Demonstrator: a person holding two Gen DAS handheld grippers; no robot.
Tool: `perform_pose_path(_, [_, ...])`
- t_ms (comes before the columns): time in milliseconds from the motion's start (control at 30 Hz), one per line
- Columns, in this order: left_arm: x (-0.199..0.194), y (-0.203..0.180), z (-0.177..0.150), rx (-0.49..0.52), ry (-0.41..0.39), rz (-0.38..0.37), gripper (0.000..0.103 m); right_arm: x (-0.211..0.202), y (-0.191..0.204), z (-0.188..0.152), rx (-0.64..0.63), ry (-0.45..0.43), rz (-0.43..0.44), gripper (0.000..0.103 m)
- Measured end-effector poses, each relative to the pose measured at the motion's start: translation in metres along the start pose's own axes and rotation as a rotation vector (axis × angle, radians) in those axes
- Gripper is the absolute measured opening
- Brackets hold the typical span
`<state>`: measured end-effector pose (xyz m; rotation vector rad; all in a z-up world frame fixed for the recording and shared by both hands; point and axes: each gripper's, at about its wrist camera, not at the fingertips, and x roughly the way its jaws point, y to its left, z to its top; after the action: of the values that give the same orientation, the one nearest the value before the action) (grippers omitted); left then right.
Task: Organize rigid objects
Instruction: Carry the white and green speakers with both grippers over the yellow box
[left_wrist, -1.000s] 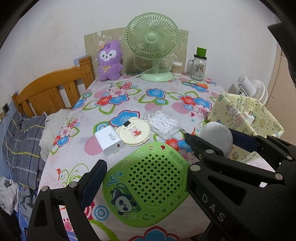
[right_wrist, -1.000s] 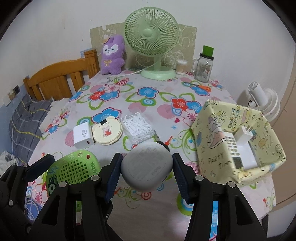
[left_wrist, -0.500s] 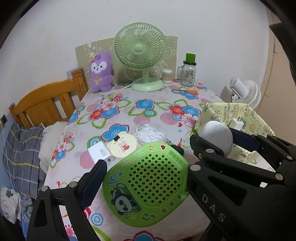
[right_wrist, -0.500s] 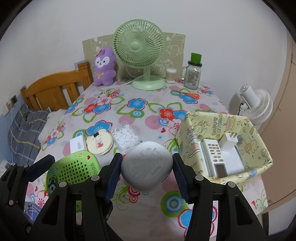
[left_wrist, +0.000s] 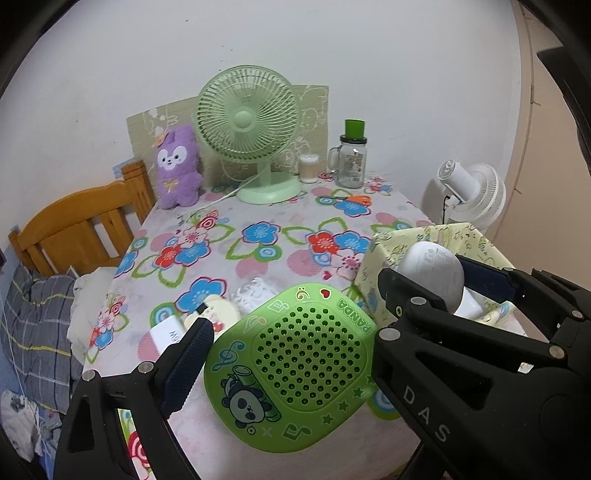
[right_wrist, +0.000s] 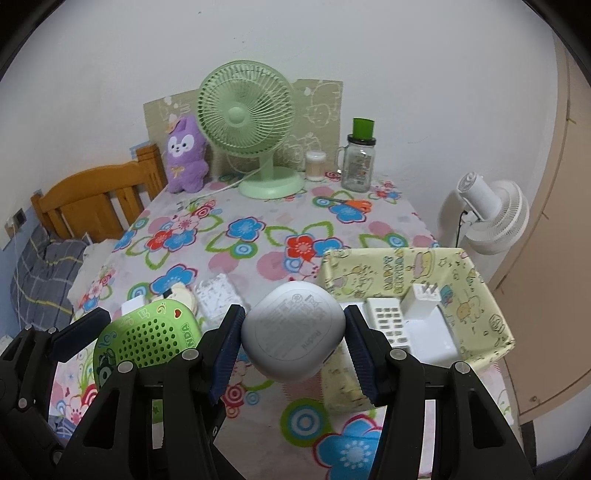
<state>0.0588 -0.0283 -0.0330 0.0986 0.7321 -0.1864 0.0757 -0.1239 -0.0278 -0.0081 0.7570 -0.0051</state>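
Observation:
My left gripper is shut on a green perforated panda case and holds it above the table's front edge; the case also shows in the right wrist view. My right gripper is shut on a grey rounded case, held just left of the yellow patterned box. The grey case shows in the left wrist view too. The box holds a white remote and a white plug adapter.
On the flowered tablecloth lie a white charger, a round cream case and a white clear box. At the back stand a green fan, purple plush and jar. A white fan stands off right.
Both grippers have risen and pulled back from the table with their cases. The right gripper has shifted right, so the yellow box is now beside and below the grey case.

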Motion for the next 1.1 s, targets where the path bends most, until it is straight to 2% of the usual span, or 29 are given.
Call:
perform_pose_path(700, [0.025, -0.065, 0.028, 0.097, 0.001, -0.071, 0.094, 0.008, -0.073, 0.011, 0.089, 0.0, -0.069, 0.058])
perform_pose_path(1100, [0.045, -0.099, 0.038, 0.138, 0.028, -0.108, 0.094, 0.021, -0.112, 0.011, 0.133, 0.029, -0.103, 0.058])
